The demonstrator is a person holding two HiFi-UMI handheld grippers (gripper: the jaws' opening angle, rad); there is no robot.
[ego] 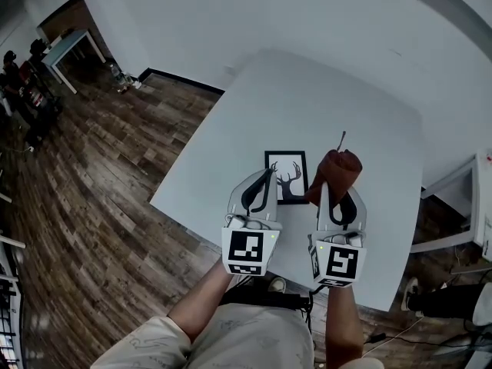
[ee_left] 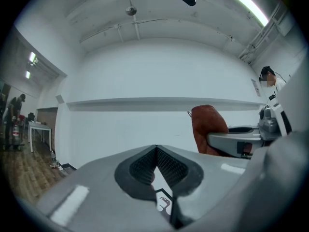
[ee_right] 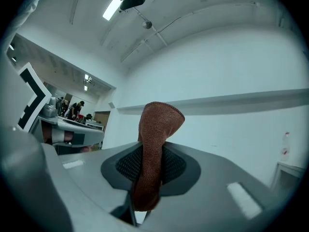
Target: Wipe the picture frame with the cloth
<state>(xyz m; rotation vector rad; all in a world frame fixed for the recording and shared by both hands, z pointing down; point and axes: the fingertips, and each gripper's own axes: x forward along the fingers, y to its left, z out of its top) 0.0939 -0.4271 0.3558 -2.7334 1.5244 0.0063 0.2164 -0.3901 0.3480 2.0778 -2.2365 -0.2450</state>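
Note:
A black picture frame (ego: 286, 177) with a deer print lies flat on the white table (ego: 307, 98), near its front edge. My left gripper (ego: 260, 184) hovers over the frame's left side, jaws shut with nothing between them; a bit of the deer print (ee_left: 164, 204) shows below its jaws. My right gripper (ego: 336, 183) is shut on a rust-brown cloth (ego: 336, 171), held up just right of the frame. The cloth (ee_right: 153, 144) stands up from between the right jaws. From the left gripper view the cloth (ee_left: 207, 129) appears at the right.
The white table's front edge (ego: 200, 225) runs close below the grippers, with dark wood floor (ego: 92, 206) beyond it. A white wall (ego: 254, 14) backs the table. A small white table (ego: 73, 44) and people stand far off at upper left.

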